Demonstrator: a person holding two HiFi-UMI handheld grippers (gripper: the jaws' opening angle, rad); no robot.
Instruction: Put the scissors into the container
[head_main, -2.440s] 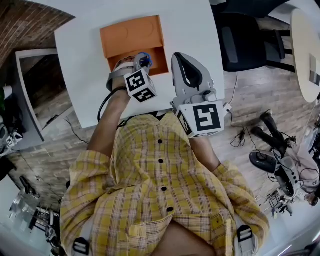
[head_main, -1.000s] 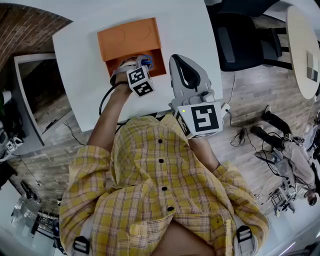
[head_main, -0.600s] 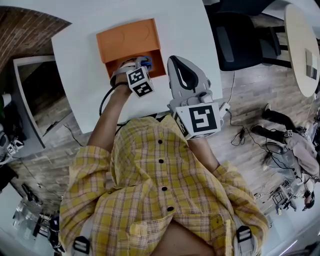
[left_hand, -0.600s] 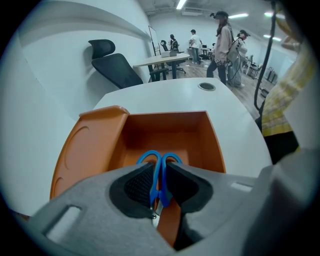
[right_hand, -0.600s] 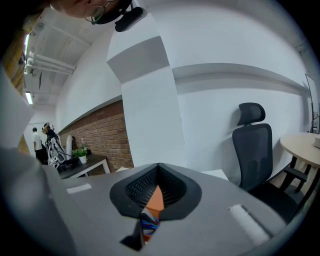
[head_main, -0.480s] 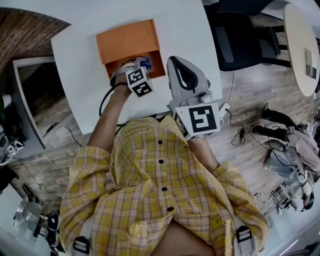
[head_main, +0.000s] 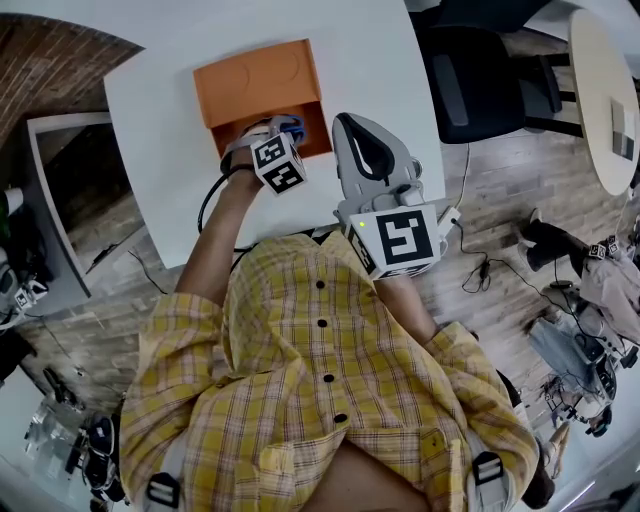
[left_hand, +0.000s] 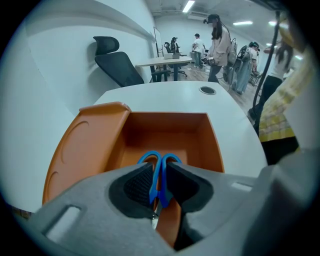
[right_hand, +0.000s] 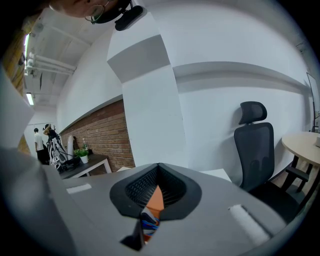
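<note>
Scissors (left_hand: 156, 182) are up in the left claw (left_hand: 159, 170), and it is a firm pinch: both padded jaws are clenched on the blue handles just below the loops. The loops poke forward over the open box of the orange container (left_hand: 215, 145). Whether any part of the scissors touches the container's floor can't be told from here.

Far left in the head view there's a dark side table against a brick wall (head_main: 45, 45), well clear of the action. Moving in, the white desk (head_main: 380, 60) carries the container, its lid (head_main: 255, 75) swung open and lying flat on the far side of the box. The person's bare left forearm (head_main: 215, 240) reaches up from a yellow plaid shirt (head_main: 320, 380), and the left gripper's marker cube (head_main: 278, 165) sits right at the box's near edge.

Just beside the container's right side comes the right claw (right_hand: 158, 172), held over the desk. Its jaws are pressed together at the tips and grasp nothing; only a sliver of orange and blue shows through the narrow gap behind them. Its big marker cube (head_main: 405, 238) sits close to the person's chest.

Off to the right, a black office chair (head_main: 480, 80) stands on the wood floor beyond the desk's edge, with cables trailing near it.
</note>
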